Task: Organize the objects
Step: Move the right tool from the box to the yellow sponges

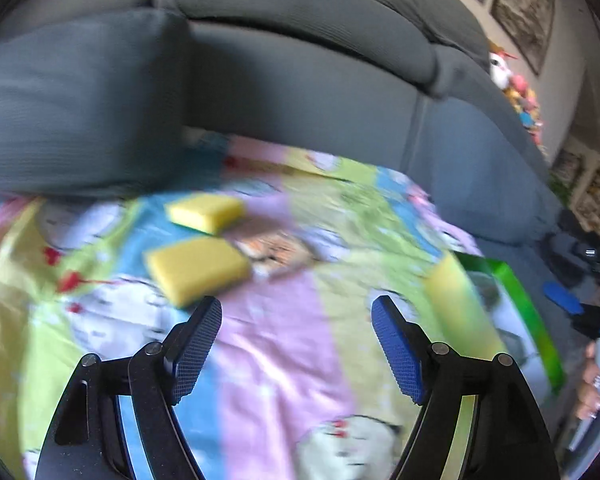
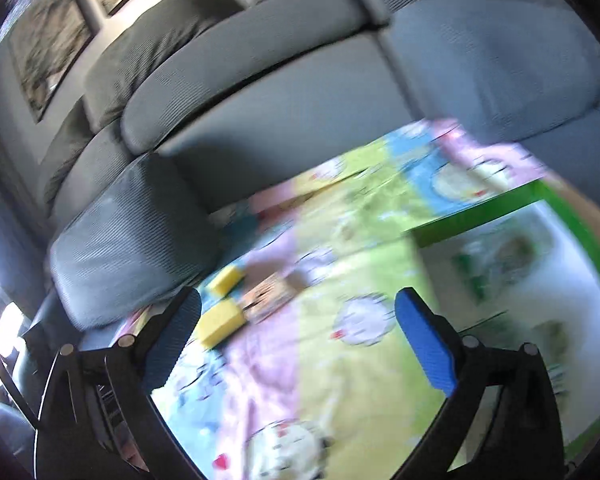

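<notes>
Just ahead of the left tool point(image 1: 296, 320), slightly left of its centre line: nearer yellow sponge point(image 1: 198, 268), flat on a colourful cartoon-print sheet point(image 1: 284, 344) spread over a grey sofa point(image 1: 300, 92). Close behind that, a second yellow sponge point(image 1: 206, 212), also flat, long sides running roughly left to right. Between and just right of the two, a small brown printed block point(image 1: 276, 252), too blurred to identify. Off to the right, a third yellow sponge point(image 1: 458, 300), lying at the edge of a green-bordered tray point(image 1: 528, 304), whether resting on its rim or just beside it unclear through motion blur. Left tool spread wide, blue pads apart, nothing between them. Right tool point(image 2: 298, 312) likewise spread wide and empty, hovering over the sheet. Seen from the right wrist, same pair of sponges well ahead and to the left, nearer one point(image 2: 220, 322) just past the left fingertip, farther one point(image 2: 226, 280) behind it, green-bordered tray point(image 2: 476, 216) close on the right. Judging by these positions, left tool the nearer to the paired sponges, right tool the nearer to the tray. Likely next need: a short forward and leftward reach, closing across the nearer sponge's short sides. Dark grey cushion point(image 1: 76, 108) looming at the left, near the farther sponge.
</notes>
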`<state>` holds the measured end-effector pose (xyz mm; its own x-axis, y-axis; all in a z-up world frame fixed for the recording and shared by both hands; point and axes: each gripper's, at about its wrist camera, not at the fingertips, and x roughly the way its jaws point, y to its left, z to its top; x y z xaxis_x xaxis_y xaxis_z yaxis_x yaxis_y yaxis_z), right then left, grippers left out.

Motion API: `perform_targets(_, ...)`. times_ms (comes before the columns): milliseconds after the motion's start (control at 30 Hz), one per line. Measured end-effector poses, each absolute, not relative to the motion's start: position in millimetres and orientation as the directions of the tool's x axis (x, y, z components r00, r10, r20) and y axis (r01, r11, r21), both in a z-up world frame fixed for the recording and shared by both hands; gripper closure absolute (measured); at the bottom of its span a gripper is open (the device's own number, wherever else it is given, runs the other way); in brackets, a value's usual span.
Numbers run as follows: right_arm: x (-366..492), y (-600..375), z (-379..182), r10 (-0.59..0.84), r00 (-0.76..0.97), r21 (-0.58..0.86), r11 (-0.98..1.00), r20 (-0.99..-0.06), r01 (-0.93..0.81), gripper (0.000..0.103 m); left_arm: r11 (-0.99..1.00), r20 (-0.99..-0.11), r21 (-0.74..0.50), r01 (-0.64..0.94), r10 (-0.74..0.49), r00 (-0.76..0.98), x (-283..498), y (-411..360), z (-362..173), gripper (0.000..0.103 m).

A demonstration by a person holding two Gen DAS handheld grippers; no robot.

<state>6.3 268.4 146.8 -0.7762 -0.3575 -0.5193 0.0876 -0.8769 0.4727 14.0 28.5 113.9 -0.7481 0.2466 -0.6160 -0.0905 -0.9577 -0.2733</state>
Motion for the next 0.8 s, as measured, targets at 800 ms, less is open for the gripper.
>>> perform_targets(800, -73, 125, 102, -0.437, -0.555, 0.420, -0.892, -0.707, 0.167, 0.006, -0.884, -0.707, -0.436, 0.170, 0.219, -0.673, 8, -73, 96, 0.024)
